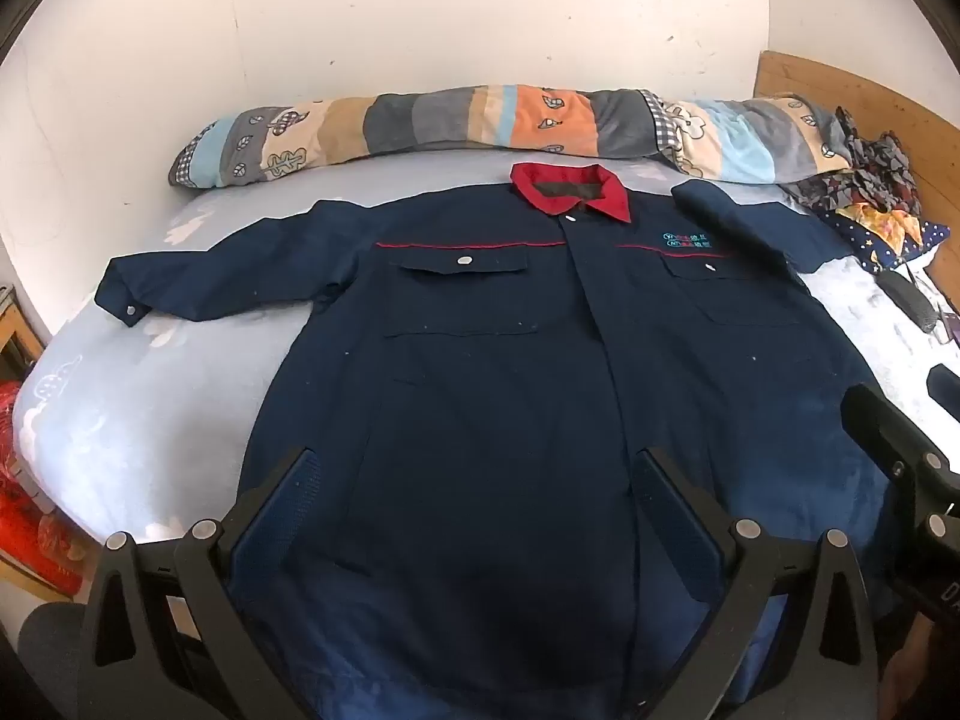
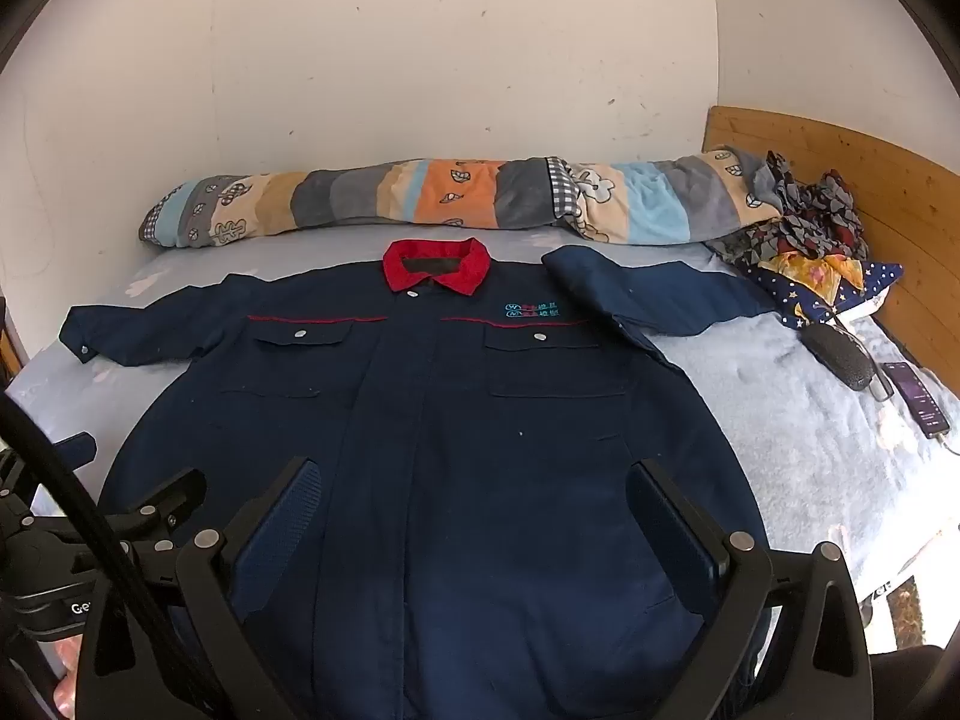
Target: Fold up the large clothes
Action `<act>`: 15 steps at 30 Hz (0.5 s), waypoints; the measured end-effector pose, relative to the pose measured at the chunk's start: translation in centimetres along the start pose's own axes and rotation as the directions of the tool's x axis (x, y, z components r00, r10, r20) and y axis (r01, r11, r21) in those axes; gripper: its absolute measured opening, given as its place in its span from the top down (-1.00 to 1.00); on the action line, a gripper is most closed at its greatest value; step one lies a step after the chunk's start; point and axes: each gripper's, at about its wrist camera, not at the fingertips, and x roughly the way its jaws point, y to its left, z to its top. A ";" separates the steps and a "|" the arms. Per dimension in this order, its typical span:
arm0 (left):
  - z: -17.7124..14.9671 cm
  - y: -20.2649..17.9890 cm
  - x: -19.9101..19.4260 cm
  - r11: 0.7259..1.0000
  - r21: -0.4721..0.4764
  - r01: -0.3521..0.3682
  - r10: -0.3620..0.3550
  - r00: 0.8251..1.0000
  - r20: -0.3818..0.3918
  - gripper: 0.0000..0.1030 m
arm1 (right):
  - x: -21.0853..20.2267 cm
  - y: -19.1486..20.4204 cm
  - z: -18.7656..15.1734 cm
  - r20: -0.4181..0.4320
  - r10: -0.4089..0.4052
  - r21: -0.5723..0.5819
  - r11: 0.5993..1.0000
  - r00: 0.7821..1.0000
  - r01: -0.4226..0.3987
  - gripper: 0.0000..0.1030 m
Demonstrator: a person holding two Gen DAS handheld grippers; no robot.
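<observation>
jacket (image 1: 480, 330) lies flat on the bed (image 1: 120, 408), front up, one sleeve (image 2: 612, 294) already crossing its chest, the other spread out. left claw (image 1: 480, 516) and right claw (image 2: 480, 522) both gape fully wide over the hem, holding nothing. my worry: the pads pinch only the top layer, or snag the sheet too, and the fold drags skewed.

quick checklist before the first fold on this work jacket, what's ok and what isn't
1. Left claw open, nothing held: ok.
2. Right claw open, nothing held: ok.
3. Navy work jacket face up, front closed: ok.
4. Picture-left sleeve spread out flat: ok.
5. Picture-right sleeve already doubled over the shoulder: not ok.
6. Phone and dark brush-like thing clear of the jacket: ok.
</observation>
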 end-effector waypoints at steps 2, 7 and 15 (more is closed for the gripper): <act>0.0 0.0 0.0 1.000 0.000 0.006 -0.006 1.000 -0.004 -1.00 | 0.0 0.0 0.0 0.002 -0.002 -0.001 1.000 1.000 0.002 -1.00; 0.0 -0.1 0.0 1.000 -0.003 0.010 -0.010 1.000 -0.009 -1.00 | -0.3 -0.2 0.0 -0.001 0.000 0.004 1.000 1.000 0.000 -1.00; -0.2 -0.1 -0.3 1.000 -0.003 0.006 -0.006 1.000 -0.010 -1.00 | -0.2 -0.2 0.0 -0.006 0.001 0.002 1.000 1.000 -0.001 -1.00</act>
